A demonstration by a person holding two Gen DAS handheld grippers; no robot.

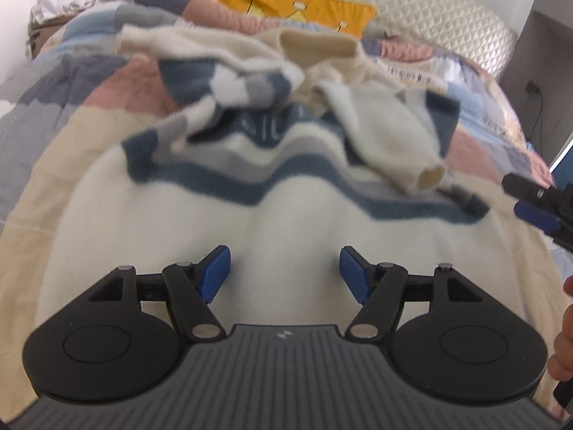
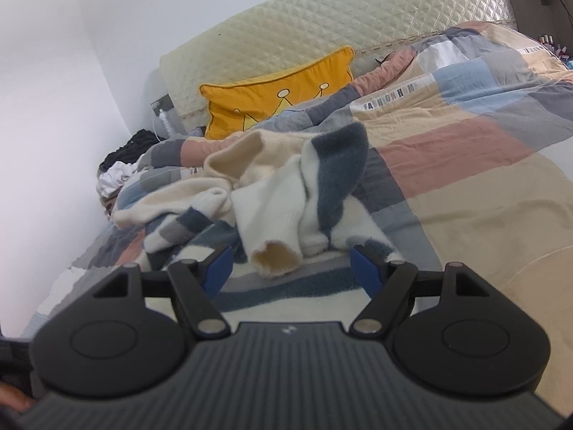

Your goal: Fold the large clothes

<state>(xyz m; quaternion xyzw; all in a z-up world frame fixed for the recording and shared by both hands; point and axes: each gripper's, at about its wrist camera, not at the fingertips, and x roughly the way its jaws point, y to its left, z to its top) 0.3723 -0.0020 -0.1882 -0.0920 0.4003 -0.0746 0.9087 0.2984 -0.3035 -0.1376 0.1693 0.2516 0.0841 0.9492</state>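
A cream sweater (image 1: 222,211) with blue and grey stripes lies crumpled on the bed, its plain lower part spread toward me. One sleeve with an open cuff (image 1: 428,175) lies across its right side. My left gripper (image 1: 284,268) is open and empty just above the plain cream part. My right gripper (image 2: 290,266) is open and empty, its jaws standing on either side of the sleeve cuff (image 2: 275,259) without closing on it. The right gripper also shows at the right edge of the left wrist view (image 1: 530,197).
The bed carries a patchwork quilt (image 2: 465,143) in pink, grey, blue and beige. A yellow crown cushion (image 2: 275,96) leans on the quilted headboard (image 2: 322,25). A pile of black and white clothes (image 2: 120,165) sits by the wall at the bed's far left corner.
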